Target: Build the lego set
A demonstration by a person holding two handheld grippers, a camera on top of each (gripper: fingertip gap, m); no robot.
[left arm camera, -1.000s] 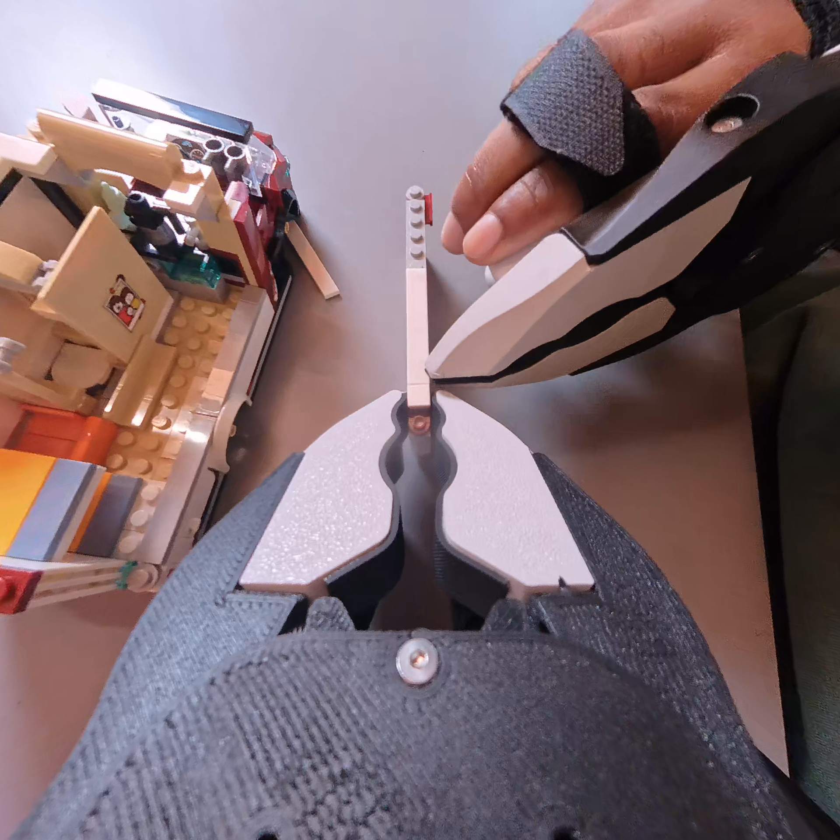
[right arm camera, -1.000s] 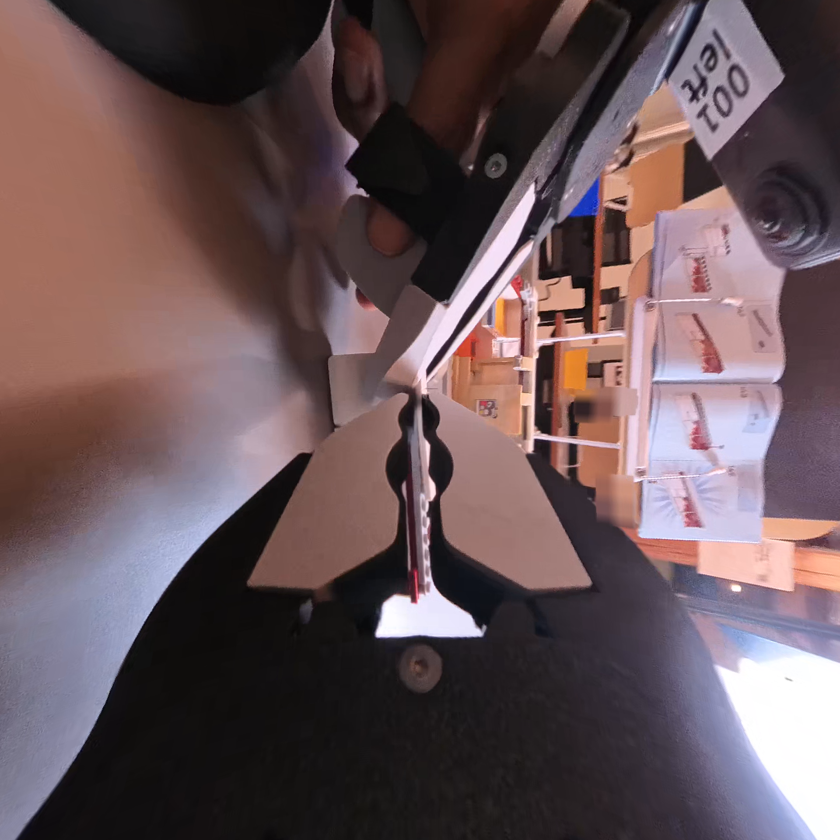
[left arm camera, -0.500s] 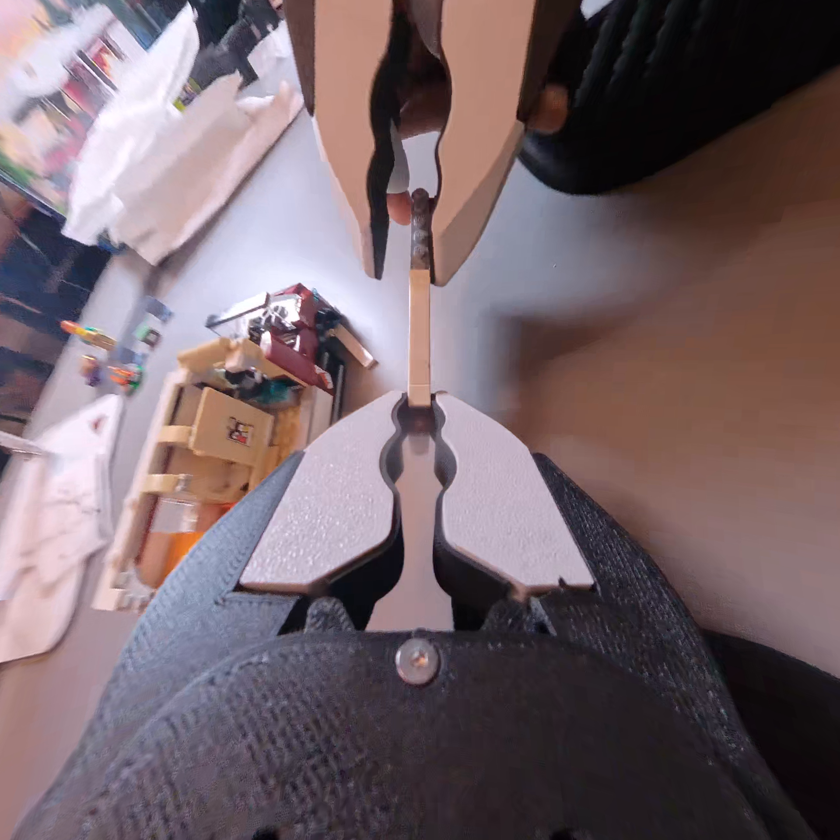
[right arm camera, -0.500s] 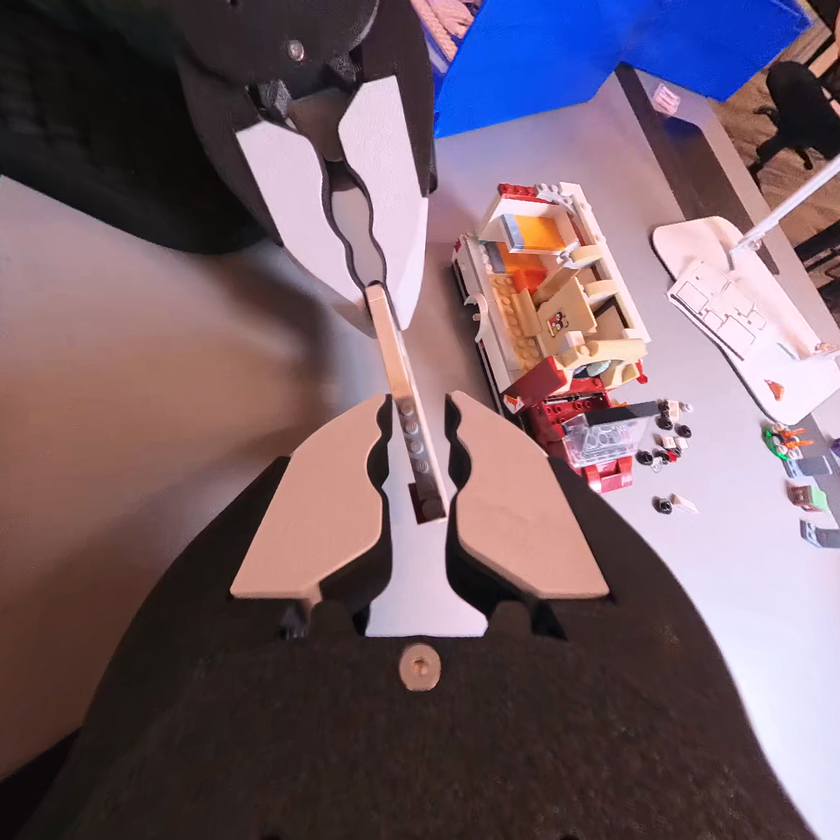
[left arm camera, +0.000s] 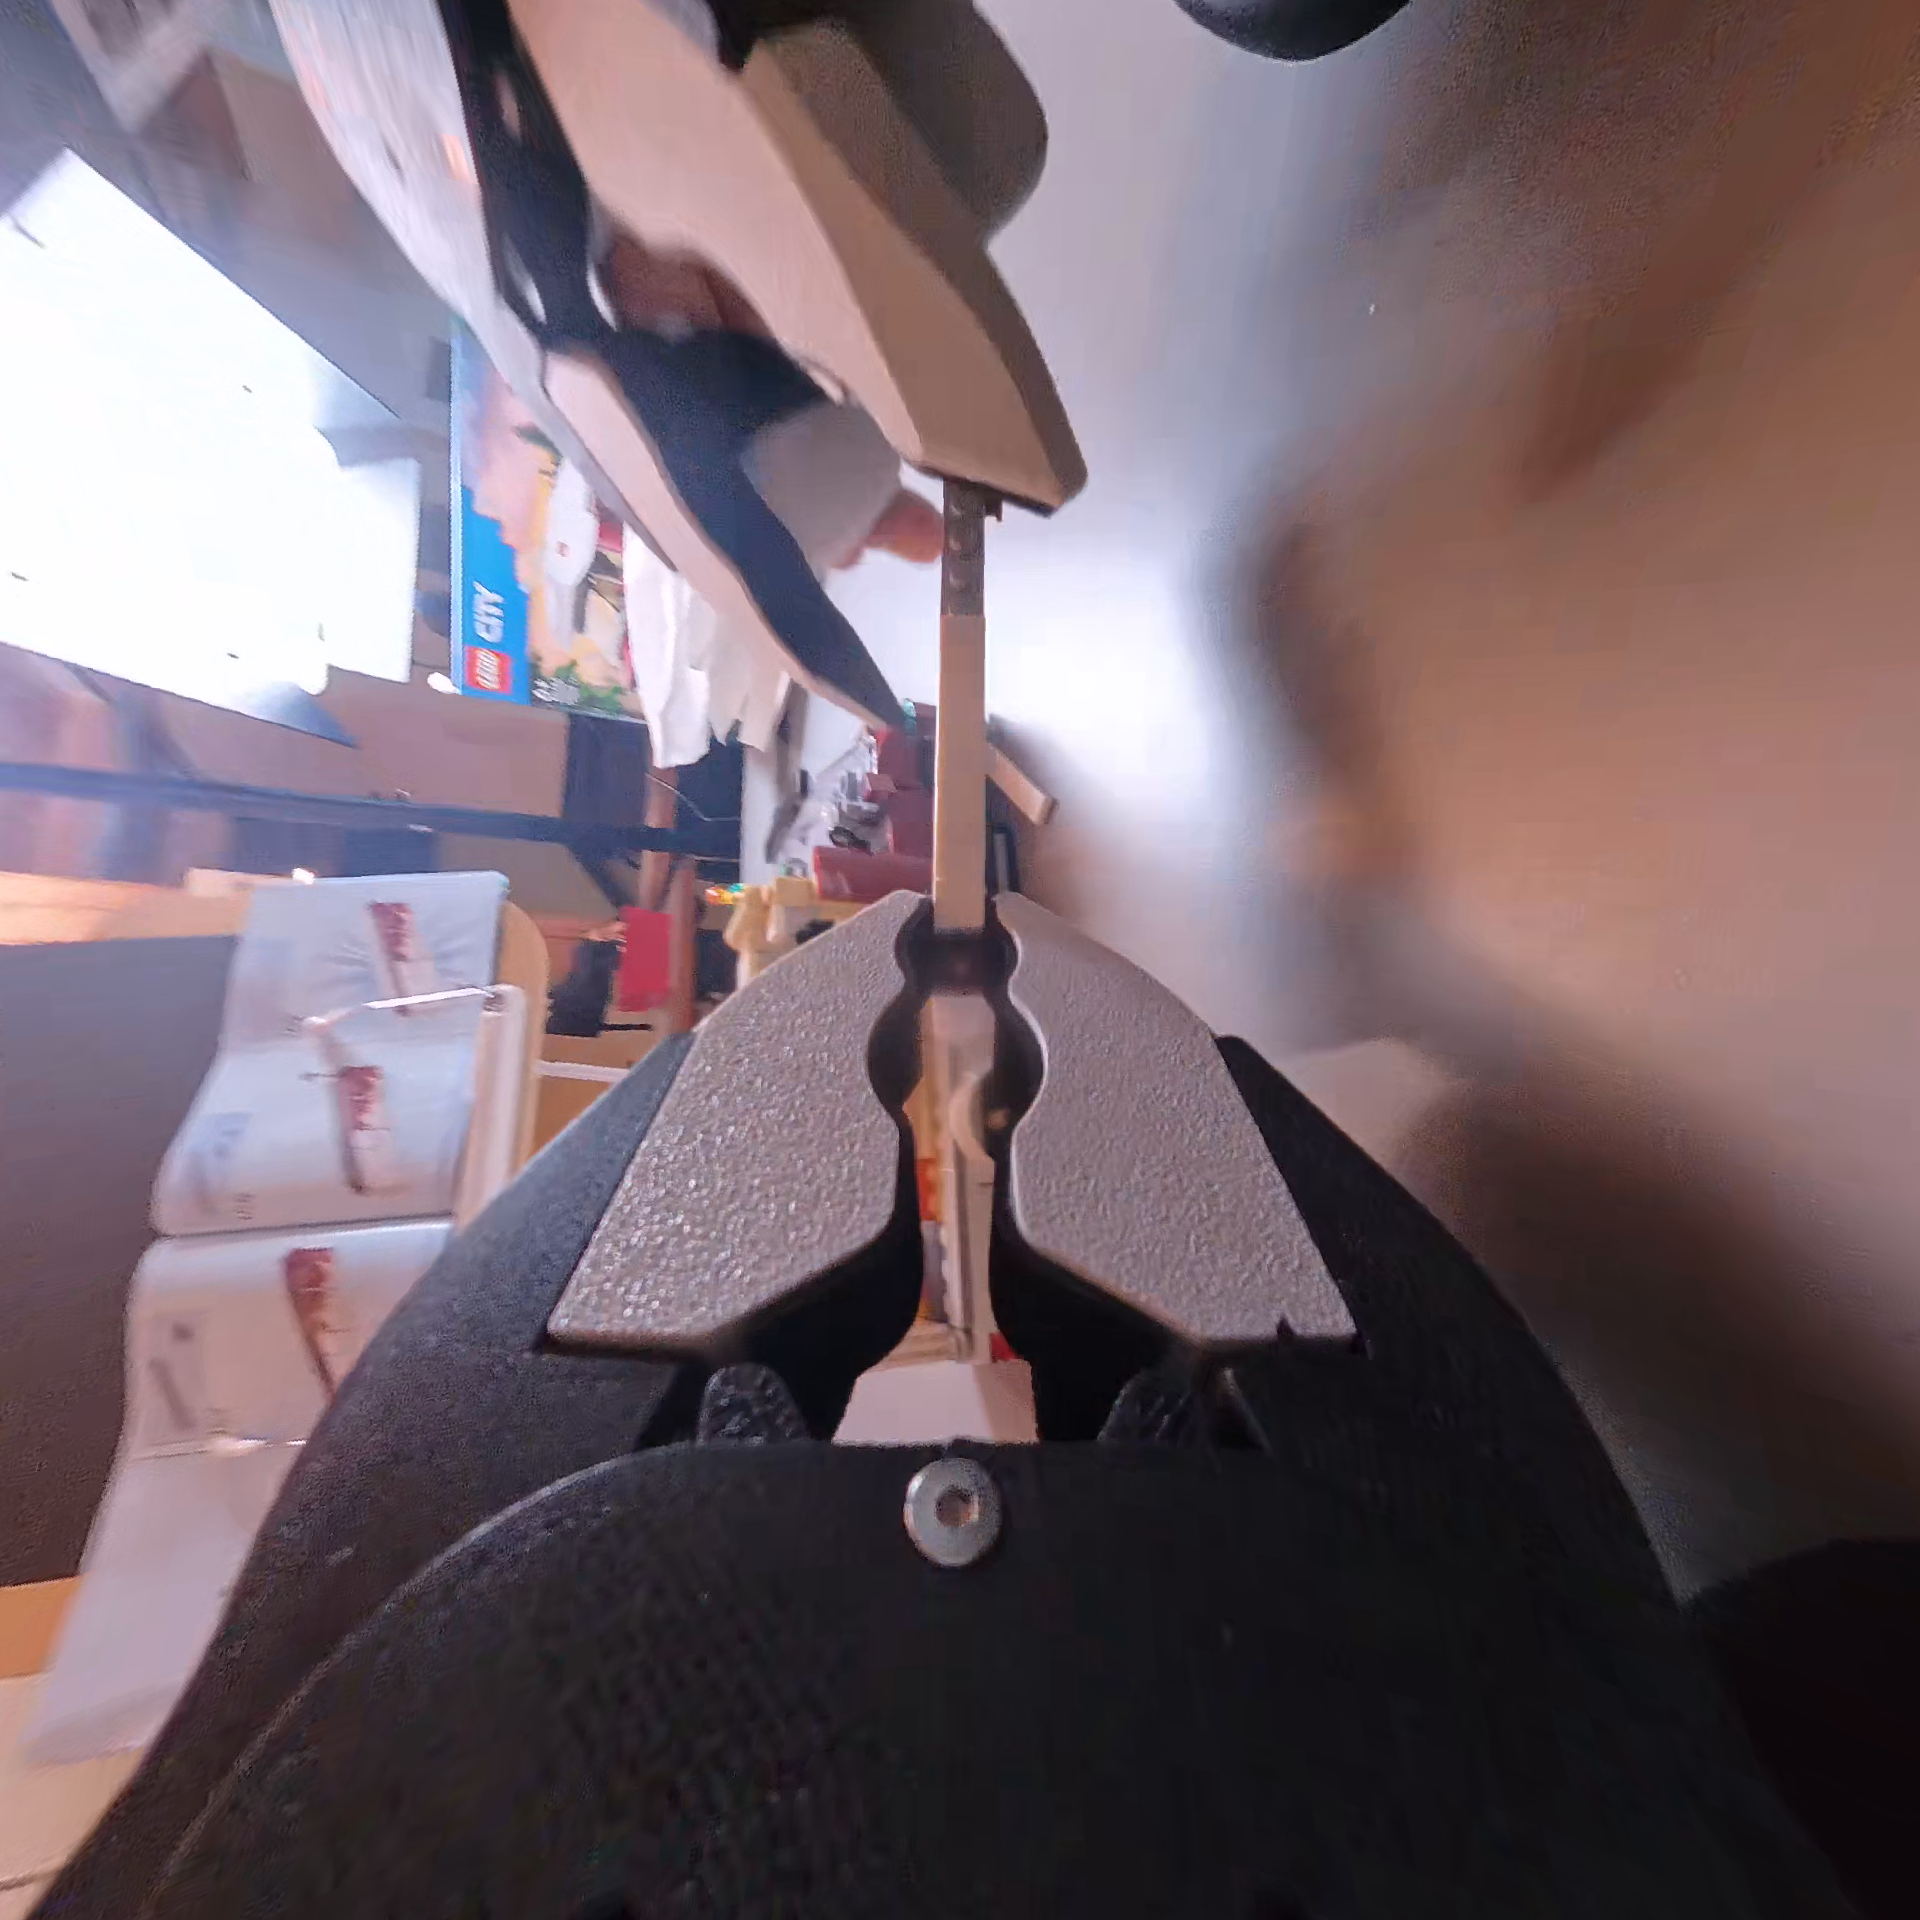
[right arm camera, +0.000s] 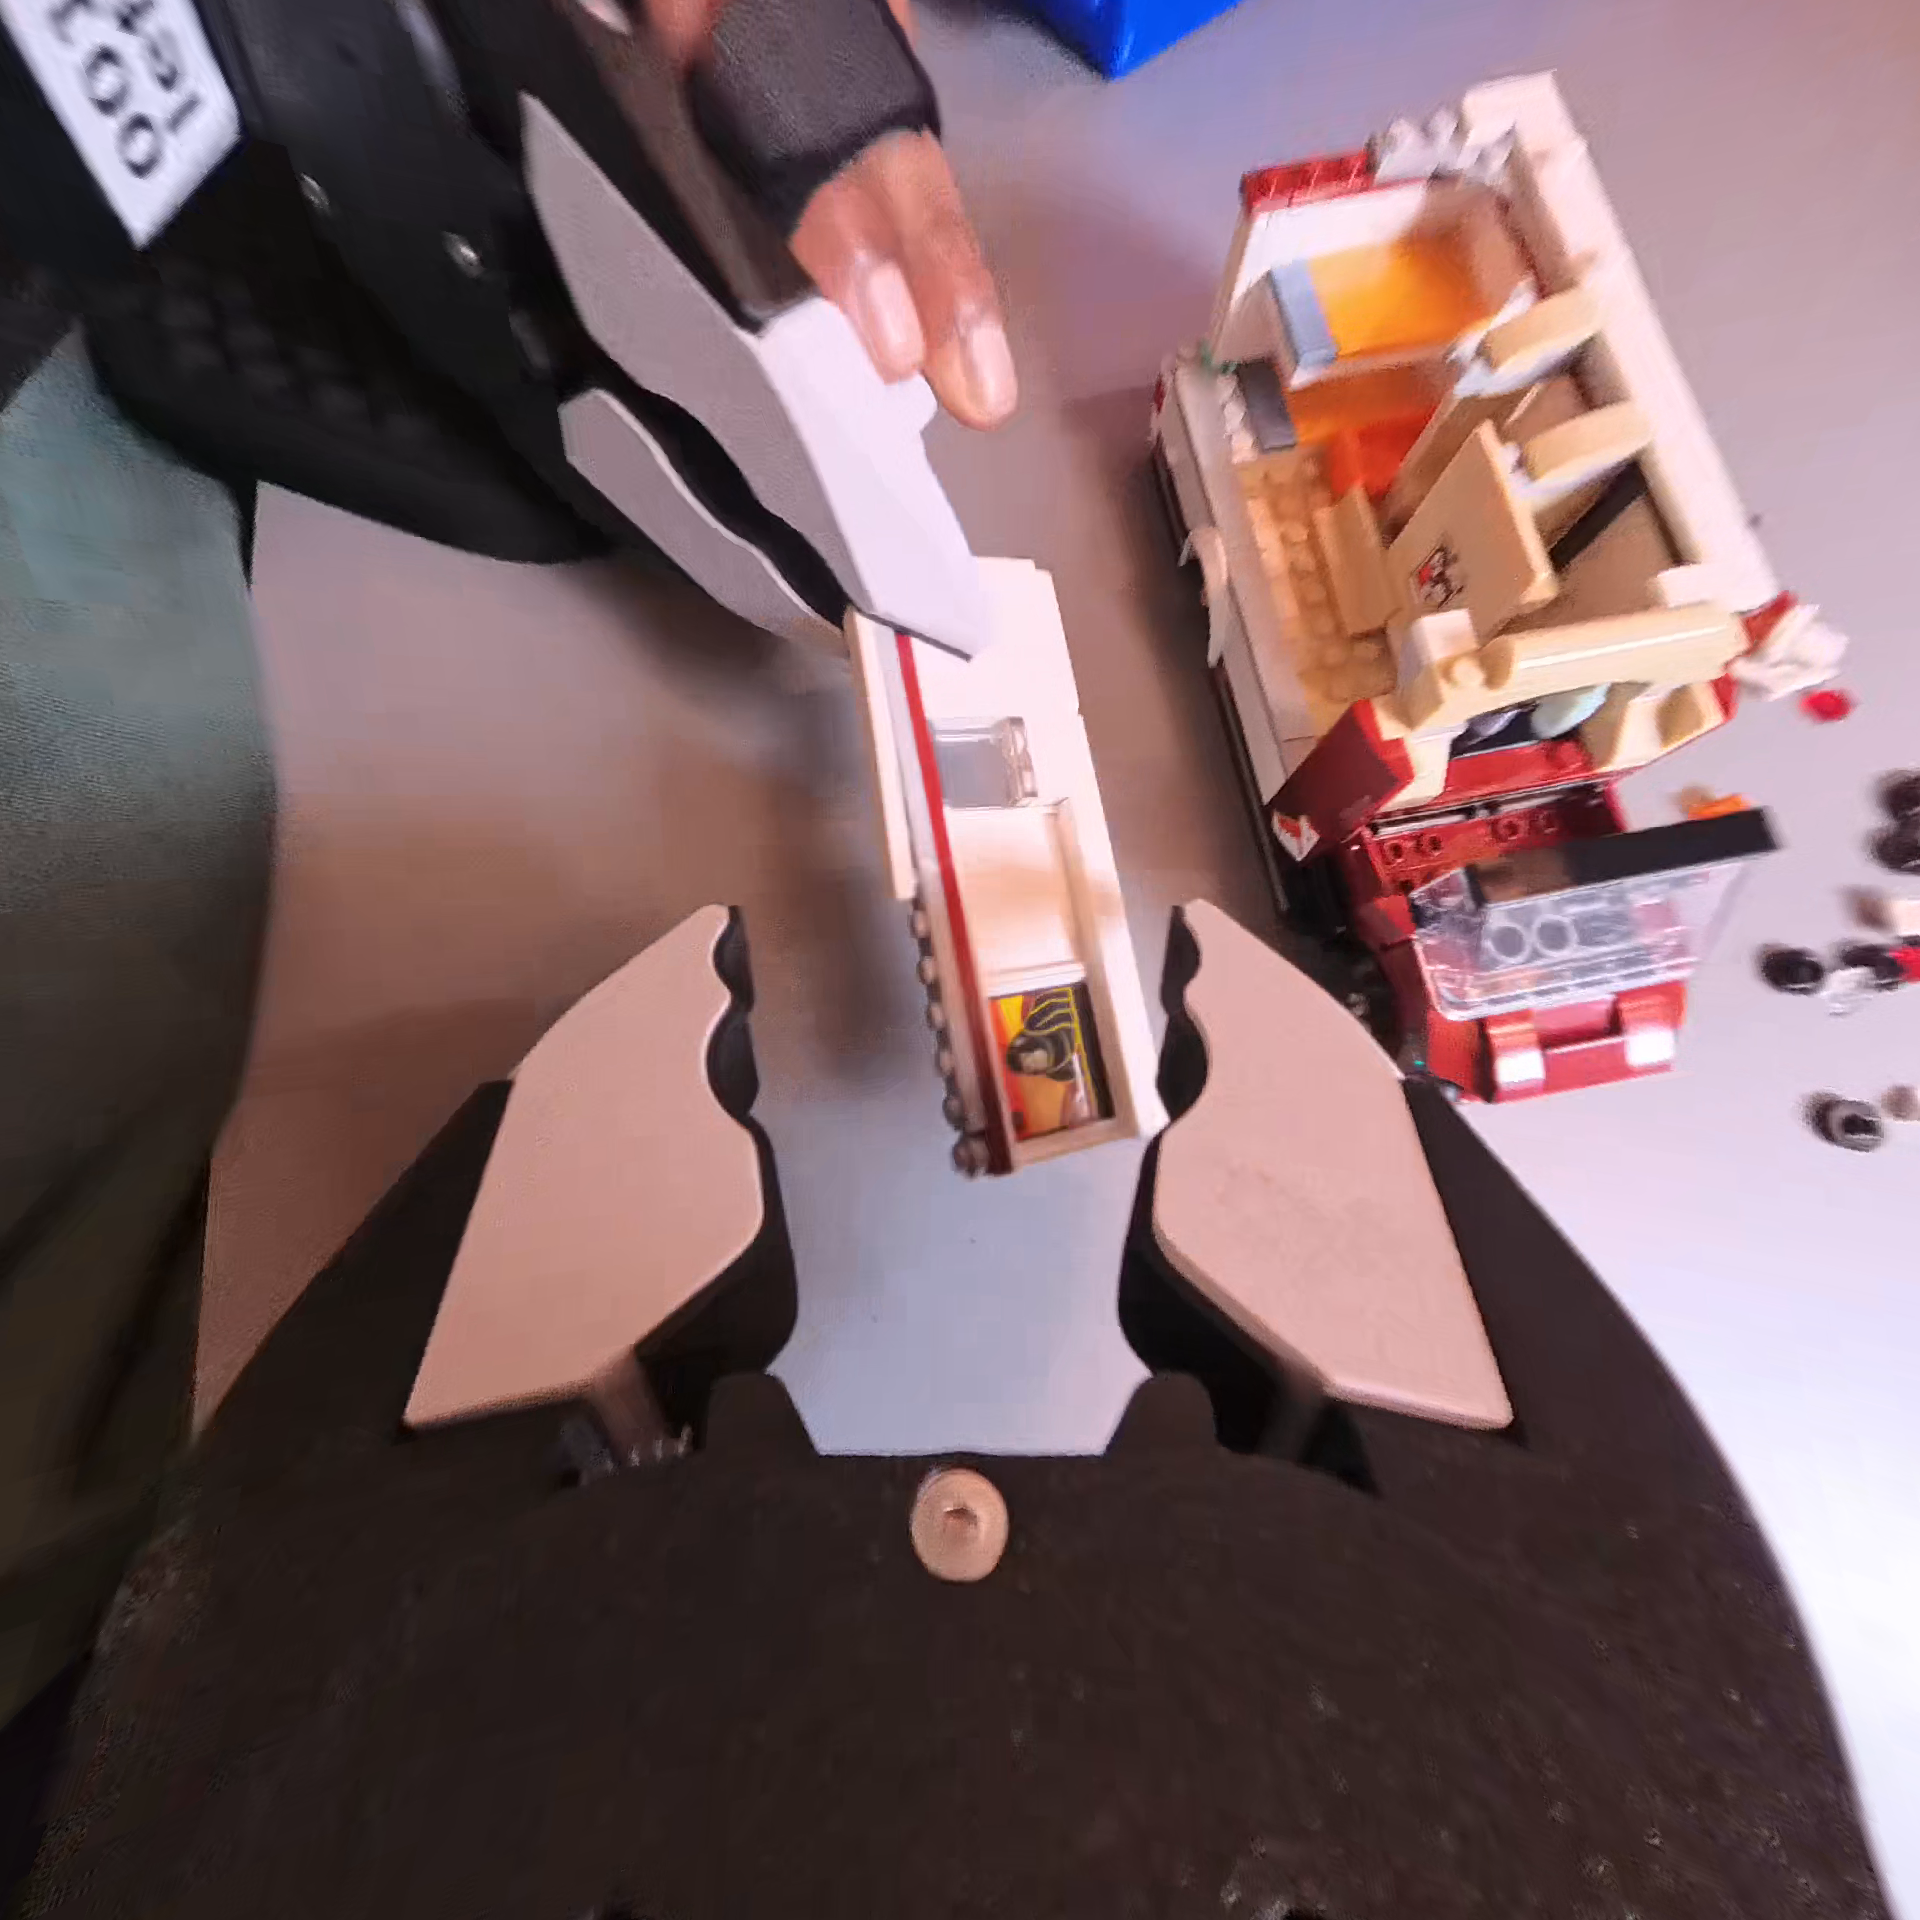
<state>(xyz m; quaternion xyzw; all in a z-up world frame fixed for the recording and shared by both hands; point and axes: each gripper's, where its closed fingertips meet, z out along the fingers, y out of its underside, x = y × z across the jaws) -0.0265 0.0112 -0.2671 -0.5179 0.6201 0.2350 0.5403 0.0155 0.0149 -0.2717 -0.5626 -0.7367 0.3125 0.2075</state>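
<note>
My left gripper point(left arm camera: 956, 914) is shut on the near end of a thin white brick wall panel point(left arm camera: 958, 769), which I see edge-on, reaching away from me. In the right wrist view the same panel point(right arm camera: 997, 862) shows a red stripe, a clear window and a yellow picture tile. The left gripper point(right arm camera: 899, 629) pinches its far end there. My right gripper point(right arm camera: 954, 920) is wide open around the panel's other end, with a gap on both sides and neither pad touching. One of its fingers point(left arm camera: 935, 343) shows at the top of the left wrist view.
A half-built red, white and tan brick vehicle point(right arm camera: 1455, 520) stands on the grey table point(right arm camera: 520, 831) to the right of the panel. Small loose parts point(right arm camera: 1849, 966) lie at the far right. A person's hand point(right arm camera: 914, 281) holds the left gripper. An open booklet point(left arm camera: 312, 1091) is at the left. The gap from one gripper's tips to the other's is roughly 5 cm.
My right gripper, shut on the panel a second ago, has opened wide and let go of it. My left gripper has kept its hold. Both views have swung round.
</note>
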